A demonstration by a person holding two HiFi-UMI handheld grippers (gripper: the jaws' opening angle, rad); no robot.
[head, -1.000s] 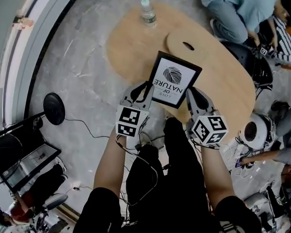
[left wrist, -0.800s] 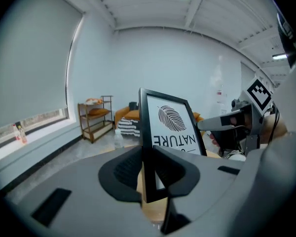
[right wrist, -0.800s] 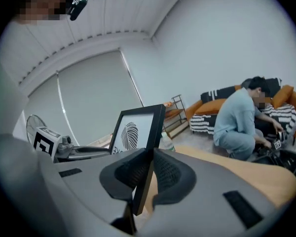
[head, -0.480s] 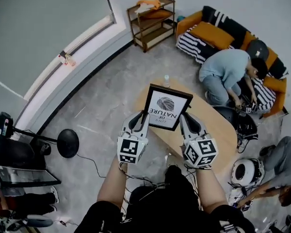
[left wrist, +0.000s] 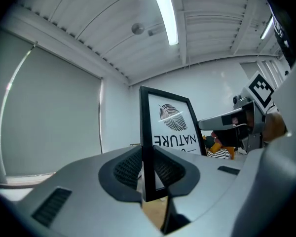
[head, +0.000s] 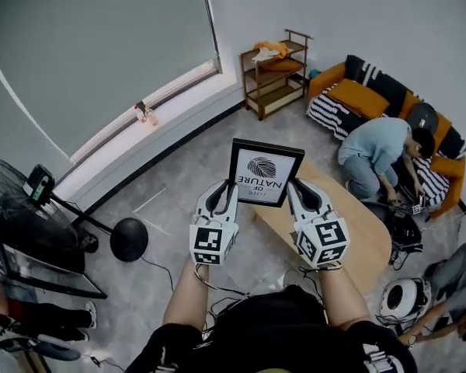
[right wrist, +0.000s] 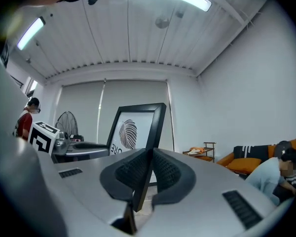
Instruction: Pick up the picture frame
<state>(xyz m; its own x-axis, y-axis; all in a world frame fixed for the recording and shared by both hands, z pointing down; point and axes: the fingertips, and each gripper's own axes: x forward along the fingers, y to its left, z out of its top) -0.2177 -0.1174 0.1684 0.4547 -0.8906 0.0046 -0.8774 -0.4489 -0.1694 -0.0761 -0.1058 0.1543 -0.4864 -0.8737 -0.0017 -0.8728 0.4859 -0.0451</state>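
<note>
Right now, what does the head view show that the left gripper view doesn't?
Head view only: the fan, the floor and the person's forearms. Left gripper view only: the ceiling light and the left gripper's pads clamped on the picture frame's edge. Both: the picture frame, held upright, and the right gripper, closing on its other edge.
</note>
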